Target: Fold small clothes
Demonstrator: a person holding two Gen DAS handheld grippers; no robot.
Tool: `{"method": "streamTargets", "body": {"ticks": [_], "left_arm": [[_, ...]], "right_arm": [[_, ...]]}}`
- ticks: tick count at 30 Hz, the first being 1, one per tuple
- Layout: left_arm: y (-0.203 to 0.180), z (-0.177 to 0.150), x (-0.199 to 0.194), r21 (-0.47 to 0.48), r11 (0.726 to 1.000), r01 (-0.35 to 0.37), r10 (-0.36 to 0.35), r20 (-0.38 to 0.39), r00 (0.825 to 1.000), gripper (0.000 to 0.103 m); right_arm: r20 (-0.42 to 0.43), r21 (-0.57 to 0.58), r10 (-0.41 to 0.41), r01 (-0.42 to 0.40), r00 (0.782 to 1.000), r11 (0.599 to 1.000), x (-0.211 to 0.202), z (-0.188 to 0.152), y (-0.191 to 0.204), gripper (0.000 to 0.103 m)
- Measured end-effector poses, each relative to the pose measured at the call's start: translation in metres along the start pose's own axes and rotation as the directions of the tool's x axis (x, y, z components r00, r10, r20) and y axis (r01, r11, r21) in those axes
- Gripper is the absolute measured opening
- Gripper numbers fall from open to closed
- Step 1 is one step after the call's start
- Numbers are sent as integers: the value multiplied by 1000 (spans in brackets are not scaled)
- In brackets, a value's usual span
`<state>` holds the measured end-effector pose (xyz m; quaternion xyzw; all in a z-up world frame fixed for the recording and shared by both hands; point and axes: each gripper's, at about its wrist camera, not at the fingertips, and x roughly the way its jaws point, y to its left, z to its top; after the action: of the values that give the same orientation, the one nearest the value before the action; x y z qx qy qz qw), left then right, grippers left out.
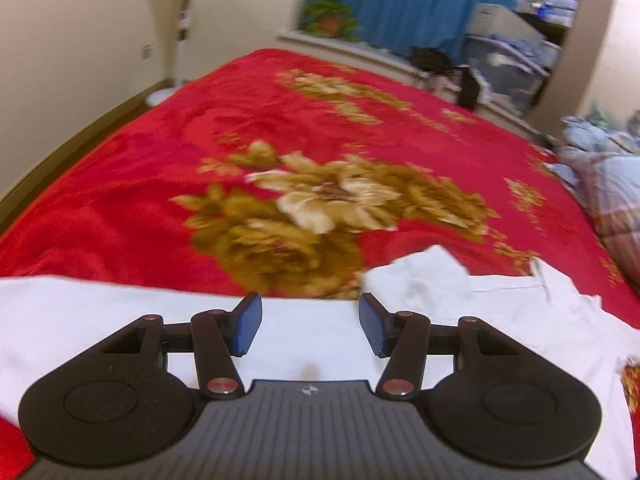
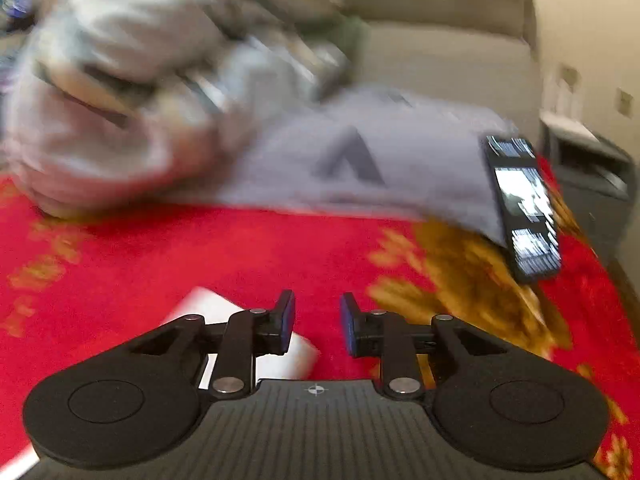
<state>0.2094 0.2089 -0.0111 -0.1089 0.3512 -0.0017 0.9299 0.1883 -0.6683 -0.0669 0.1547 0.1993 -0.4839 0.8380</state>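
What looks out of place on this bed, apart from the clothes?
A phone with its screen lit lies on the red floral blanket, half resting on the edge of a grey garment, close to the bed's side. It has no part in folding. The white garment lies rumpled at one end, not yet folded flat.

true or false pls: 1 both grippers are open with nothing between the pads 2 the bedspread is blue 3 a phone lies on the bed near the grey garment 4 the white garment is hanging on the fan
1. True: the left gripper and right gripper are open and hold nothing.
2. False: the bedspread is red with gold flowers.
3. True: the phone rests at the edge of the grey garment.
4. False: the white garment lies on the bed.
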Motion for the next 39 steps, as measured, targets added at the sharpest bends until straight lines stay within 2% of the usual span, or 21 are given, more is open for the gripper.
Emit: {"method": "streamTargets", "body": {"ticks": [2, 3, 4, 7, 8, 10, 11, 12, 14, 18, 20, 21, 22, 24, 26, 27, 29, 32, 34, 37, 39], "left_arm": [[-5, 1, 7, 18, 1000, 25, -25, 14, 1000, 59], [-8, 1, 11, 26, 999, 31, -31, 18, 999, 59], [-10, 2, 17, 32, 999, 33, -34, 16, 999, 59], [-11, 3, 36, 67, 998, -1, 1, -10, 1000, 59], [-8, 2, 42, 84, 996, -17, 19, -24, 1000, 59], [-2, -2, 58, 121, 991, -65, 72, -52, 996, 59], [3, -4, 65, 135, 987, -85, 94, -63, 994, 59], [8, -6, 74, 149, 984, -102, 114, -75, 991, 59], [19, -9, 81, 164, 982, -96, 111, -82, 990, 63], [21, -10, 85, 226, 972, -65, 84, -76, 994, 60], [16, -11, 83, 275, 961, -27, 52, -86, 995, 36], [11, -11, 81, 305, 952, 4, 26, -95, 995, 15], [7, -12, 80, 334, 942, 16, 19, -101, 995, 4], [1, -11, 81, 394, 919, 15, 33, -114, 993, 2], [9, -1, 74, 352, 936, -10, 41, -81, 996, 1], [19, 8, 71, 302, 950, -75, 93, -46, 995, 1], [37, 16, 69, 200, 976, -91, 104, -57, 993, 1], [28, 10, 79, 245, 969, -43, 88, -174, 981, 7], [13, 8, 76, 291, 951, -104, 142, -113, 983, 32], [3, 12, 70, 203, 979, -32, 39, -31, 999, 52], [-11, 9, 75, 179, 983, 49, -45, -26, 999, 65]], "right_arm": [[61, -63, 197, -193, 979, 979, -31, 2, 32, 27], [60, -80, 295, -291, 953, 954, -43, 2, 45, 27], [45, -96, 412, -406, 910, 909, -57, 1, 61, 27], [-36, -165, 678, -674, 734, 720, -108, -11, 111, 28], [-86, -181, 747, -748, 659, 639, -125, -19, 129, 31], [-203, -180, 816, -839, 542, 513, -146, -33, 161, 39], [-263, -179, 826, -867, 498, 466, -154, -41, 176, 43], [-309, -178, 825, -881, 472, 438, -160, -51, 190, 45], [-401, -179, 796, -891, 453, 417, -162, -73, 218, 50], [-522, -210, 708, -876, 475, 433, -149, -107, 258, 50], [-554, -230, 687, -880, 470, 416, -147, -119, 270, 50], [-569, -241, 680, -884, 464, 401, -148, -125, 273, 50], [-577, -255, 676, -888, 458, 383, -152, -129, 278, 50], [-589, -276, 677, -897, 443, 346, -155, -129, 285, 51], [-603, -276, 677, -907, 422, 319, -157, -130, 291, 51], [-604, -286, 675, -906, 423, 312, -159, -126, 293, 51], [-599, -296, 679, -905, 424, 304, -162, -124, 294, 51], [-603, -268, 691, -917, 399, 295, -164, -121, 298, 50], [-616, -249, 692, -927, 376, 282, -166, -122, 301, 50], [-640, -238, 682, -936, 352, 260, -169, -129, 308, 50], [-650, -265, 664, -929, 369, 257, -172, -138, 314, 51]]}}
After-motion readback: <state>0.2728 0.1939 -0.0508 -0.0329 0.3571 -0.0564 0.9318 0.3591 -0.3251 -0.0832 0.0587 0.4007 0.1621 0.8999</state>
